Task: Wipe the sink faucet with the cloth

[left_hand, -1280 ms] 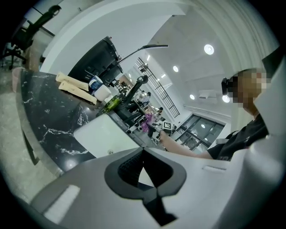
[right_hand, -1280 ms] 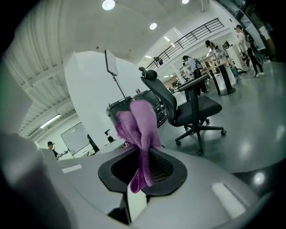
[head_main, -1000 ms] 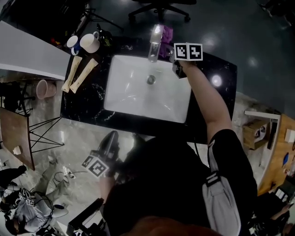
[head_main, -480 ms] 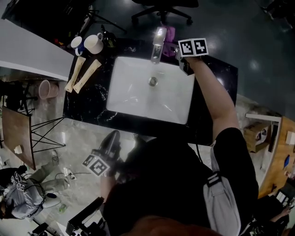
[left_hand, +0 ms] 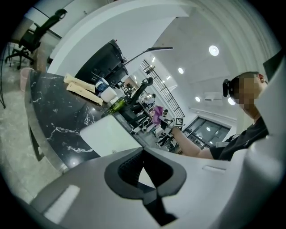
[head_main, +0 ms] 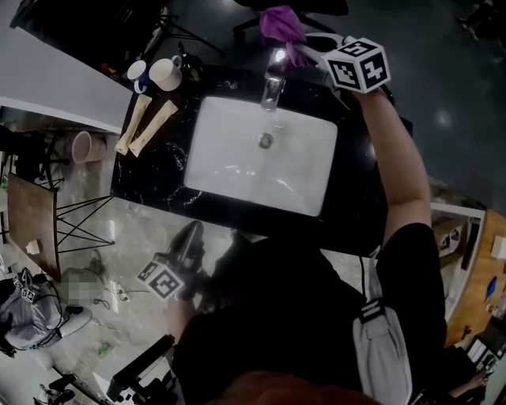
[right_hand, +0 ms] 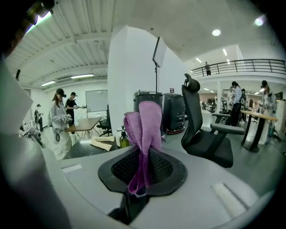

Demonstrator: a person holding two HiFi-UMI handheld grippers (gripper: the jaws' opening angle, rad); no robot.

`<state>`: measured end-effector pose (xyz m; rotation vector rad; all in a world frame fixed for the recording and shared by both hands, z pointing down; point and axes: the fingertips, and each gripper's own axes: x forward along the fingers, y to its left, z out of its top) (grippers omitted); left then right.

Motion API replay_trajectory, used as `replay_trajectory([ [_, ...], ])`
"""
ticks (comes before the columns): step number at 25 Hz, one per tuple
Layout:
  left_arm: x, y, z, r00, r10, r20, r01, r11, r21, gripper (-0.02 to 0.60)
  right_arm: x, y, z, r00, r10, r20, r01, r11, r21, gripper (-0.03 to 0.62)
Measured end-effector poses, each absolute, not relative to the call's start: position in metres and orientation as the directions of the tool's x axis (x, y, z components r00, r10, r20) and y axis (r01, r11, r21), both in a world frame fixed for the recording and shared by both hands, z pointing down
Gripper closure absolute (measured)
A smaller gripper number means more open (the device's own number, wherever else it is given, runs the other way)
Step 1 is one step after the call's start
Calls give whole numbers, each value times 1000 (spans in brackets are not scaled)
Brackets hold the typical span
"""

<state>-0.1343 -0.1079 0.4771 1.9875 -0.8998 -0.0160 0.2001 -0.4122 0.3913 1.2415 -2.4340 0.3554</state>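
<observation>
The black marble tabletop (head_main: pixel 158 178) held one sink (head_main: pixel 237 158), one faucet (head_main: pixel 272 85) at 12 o'clock, and two mugs (head_main: pixel 166 73) and two packets (head_main: pixel 150 126) at 10 o'clock. The right claw (right_hand: pixel 142 157) gripped the purple cloth (head_main: pixel 281 24) clear of the faucet. The left claw (left_hand: pixel 143 167) was closed and empty.

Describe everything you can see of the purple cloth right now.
The purple cloth is a soft, knit-looking rag, bunched into folds. The right gripper pinches its lower part between its jaws, and two rounded lobes stand up above them. In the head view it is held in the air beyond the back edge of the counter, past the faucet, and looks clear of it. Nothing else touches it.
</observation>
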Motion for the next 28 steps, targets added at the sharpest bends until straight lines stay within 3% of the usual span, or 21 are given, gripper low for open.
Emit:
replay_trajectory([
  [4, -124, -109, 475, 734, -584, 345, -595, -310, 742, 589, 202, -403, 401, -518, -729, 447, -821, 570, -22, 526],
  [9, -106, -110, 475, 739, -567, 363, -601, -312, 736, 589, 218, -416, 451, -491, -677, 548, -798, 602, 30, 526],
  [18, -104, -90, 502, 658, -622, 424, -642, -168, 748, 589, 201, -433, 531, -501, -382, 777, -363, 907, 212, 526],
  [21, -111, -82, 510, 625, -638, 449, -657, -119, 745, 589, 195, -432, 563, -440, -352, 826, -217, 934, 283, 526],
  [28, -120, -70, 521, 586, -645, 489, -671, -48, 740, 589, 199, -424, 625, -344, -342, 874, -46, 936, 348, 526],
])
